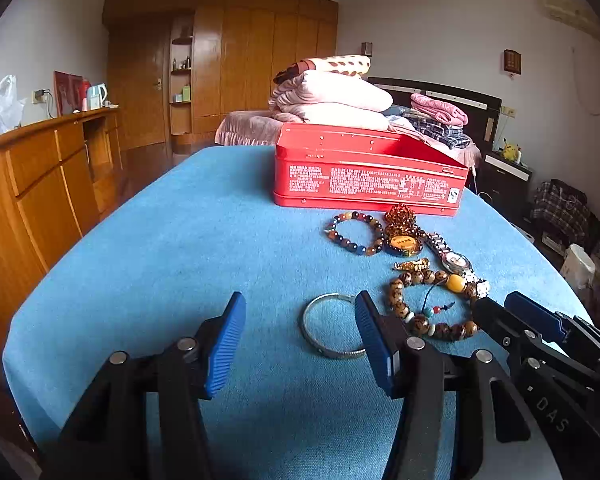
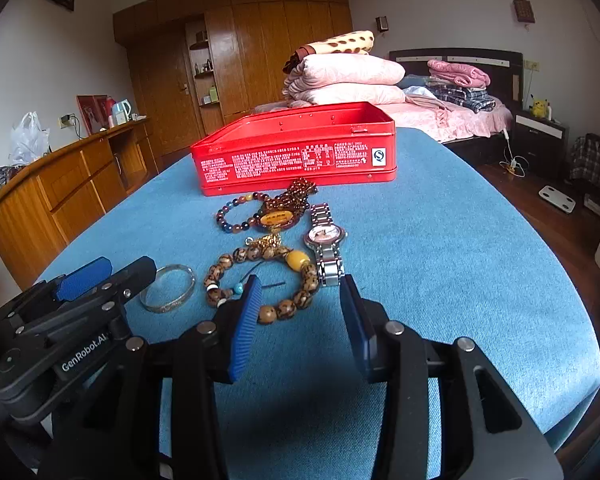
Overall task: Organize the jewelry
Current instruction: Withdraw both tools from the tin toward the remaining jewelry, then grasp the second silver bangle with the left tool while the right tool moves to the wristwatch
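Bench [image 2: 460, 240]: covered in blue cloth; carries all items below.

Red tin [image 2: 296, 148]: lidless, at the far middle of the bench, printed white text on its near wall. Interior not visible.

Jewelry, grouped just in front of the tin:
- Multicolour bead bracelet [image 2: 238, 214], at 9 o'clock of the amber pendant.
- Amber pendant [image 2: 277, 218] on a dark red-brown bead strand, the strand reaching to the tin's near wall.
- Wristwatch [image 2: 326, 240], metal band, at 3 o'clock of the pendant, lying lengthwise.
- Gold charm [image 2: 266, 241], small, at 6 o'clock of the pendant.
- Large brown bead bracelet [image 2: 260, 276] with one yellow bead and a dark cord, at 6 o'clock of the charm, touching the watch band.
- Silver bangle [image 2: 168, 288], flat, at 9 o'clock of the large bracelet, apart from it.

Left gripper [image 1: 300, 340]: jaws apart, nothing between the pads; the bangle lies just beyond its right finger.

Right gripper [image 2: 298, 320]: jaws apart, gripping nothing; the large bracelet's near edge lies just ahead of its left finger.
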A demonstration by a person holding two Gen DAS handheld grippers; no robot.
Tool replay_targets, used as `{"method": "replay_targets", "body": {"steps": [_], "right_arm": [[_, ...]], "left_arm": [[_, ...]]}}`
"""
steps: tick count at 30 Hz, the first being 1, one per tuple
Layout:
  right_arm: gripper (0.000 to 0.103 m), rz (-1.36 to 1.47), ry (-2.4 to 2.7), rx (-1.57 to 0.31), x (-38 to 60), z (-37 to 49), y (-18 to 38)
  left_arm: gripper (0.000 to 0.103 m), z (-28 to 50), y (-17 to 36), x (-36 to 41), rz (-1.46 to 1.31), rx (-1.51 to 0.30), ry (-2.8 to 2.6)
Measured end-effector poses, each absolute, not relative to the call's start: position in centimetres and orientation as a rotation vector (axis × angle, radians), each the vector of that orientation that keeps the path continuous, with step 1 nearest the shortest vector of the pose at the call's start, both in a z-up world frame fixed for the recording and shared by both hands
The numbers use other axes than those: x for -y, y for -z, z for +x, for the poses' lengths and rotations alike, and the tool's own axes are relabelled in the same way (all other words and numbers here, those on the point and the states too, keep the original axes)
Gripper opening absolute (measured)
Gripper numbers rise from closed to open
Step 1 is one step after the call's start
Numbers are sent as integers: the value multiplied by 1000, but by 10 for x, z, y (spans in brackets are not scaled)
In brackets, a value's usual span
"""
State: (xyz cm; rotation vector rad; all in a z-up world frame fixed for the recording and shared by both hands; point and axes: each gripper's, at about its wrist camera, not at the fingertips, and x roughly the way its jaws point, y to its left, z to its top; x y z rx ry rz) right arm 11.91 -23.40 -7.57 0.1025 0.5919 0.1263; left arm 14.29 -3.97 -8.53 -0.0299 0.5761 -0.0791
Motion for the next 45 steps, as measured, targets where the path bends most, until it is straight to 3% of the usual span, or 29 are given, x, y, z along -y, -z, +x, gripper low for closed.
{"method": "replay_targets", "body": {"steps": [29,30,33,45], "right_arm": [[39,123,-115,-602,246,117,78],[39,126,-112,-601,248,117,78],[39,136,-105,-600,252,117,77],[38,192,-117,-624,268,149,70]], "left_arm": [[67,139,102,57,-6,-597,119],[65,139,102,57,0,-595,118],[44,141,103,56,11,-587,111],[44,153,94,44,-35,-582,98]]}}
